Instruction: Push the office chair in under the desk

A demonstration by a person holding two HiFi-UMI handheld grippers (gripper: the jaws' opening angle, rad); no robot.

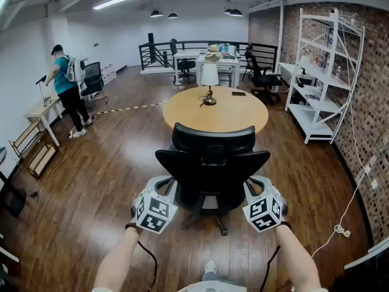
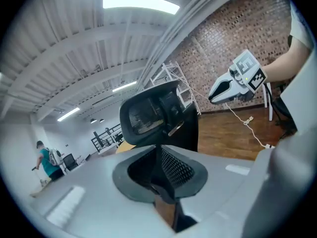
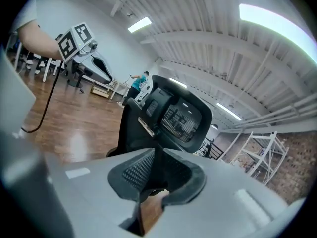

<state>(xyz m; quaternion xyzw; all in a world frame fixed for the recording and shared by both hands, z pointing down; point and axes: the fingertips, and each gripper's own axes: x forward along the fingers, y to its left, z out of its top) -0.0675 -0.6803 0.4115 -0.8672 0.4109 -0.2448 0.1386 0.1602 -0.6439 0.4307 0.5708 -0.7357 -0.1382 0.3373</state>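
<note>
A black office chair (image 1: 213, 169) stands with its back to me, facing a round wooden desk (image 1: 216, 111). Its headrest overlaps the desk's near edge in the head view. My left gripper (image 1: 165, 188) is at the left edge of the chair's backrest, and my right gripper (image 1: 255, 188) is at the right edge. In the left gripper view the left gripper (image 2: 161, 175) has its pads closed on the dark backrest edge, with the headrest (image 2: 148, 113) above. In the right gripper view the right gripper (image 3: 151, 175) is closed on the opposite edge in the same way.
A small lamp (image 1: 209, 81) stands on the round desk. A person (image 1: 65, 90) stands at a side table far left. White shelving (image 1: 322, 72) lines the brick wall at right. A white cable (image 1: 340, 224) lies on the wooden floor. More desks and chairs stand at the back.
</note>
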